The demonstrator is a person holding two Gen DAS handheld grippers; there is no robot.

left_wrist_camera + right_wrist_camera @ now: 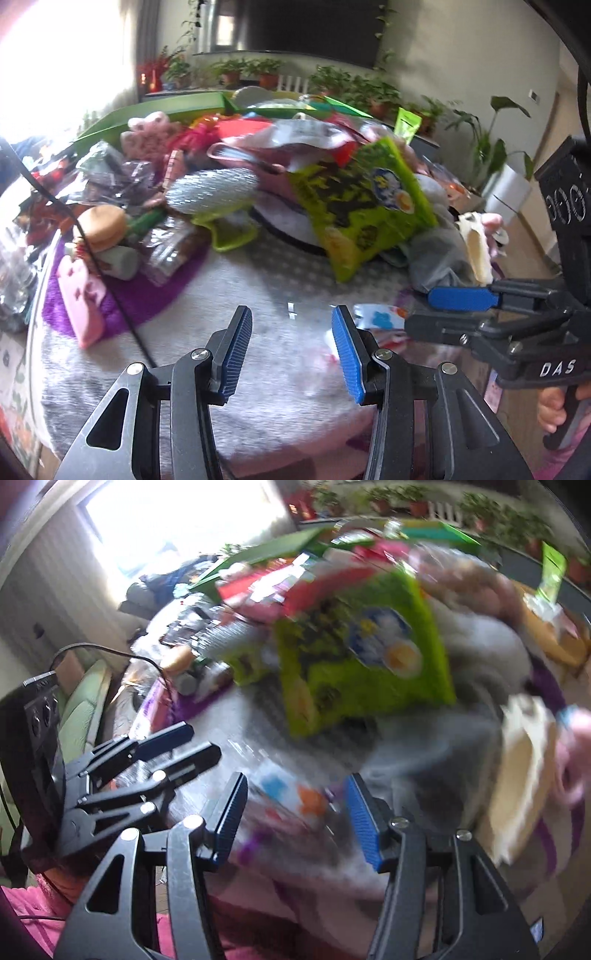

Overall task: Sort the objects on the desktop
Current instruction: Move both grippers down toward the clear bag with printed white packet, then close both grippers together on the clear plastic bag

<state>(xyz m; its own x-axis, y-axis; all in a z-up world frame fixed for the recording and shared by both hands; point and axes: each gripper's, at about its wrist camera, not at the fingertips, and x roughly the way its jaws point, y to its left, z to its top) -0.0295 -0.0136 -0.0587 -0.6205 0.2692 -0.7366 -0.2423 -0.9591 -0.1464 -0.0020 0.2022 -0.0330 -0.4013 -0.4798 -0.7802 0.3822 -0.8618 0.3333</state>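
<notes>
A heap of mixed objects covers the table. A lime-green snack bag (364, 205) lies at its front, also in the blurred right wrist view (354, 653). A silver scrubber with a green handle (214, 192), a toy burger (101, 223) and a pink flat toy (83, 302) lie to the left. My left gripper (291, 350) is open and empty over the grey cloth. My right gripper (295, 819) is open and empty above a white packet with blue and orange shapes (291, 797). It shows from the side in the left wrist view (436, 310).
A grey cloth (258, 369) covers the near table, with a purple fuzzy mat (147, 295) at left. A grey fabric bundle (436, 258) and a cream comb-like piece (476, 251) lie at right. Green box lids (155, 118) and potted plants (332, 81) stand behind.
</notes>
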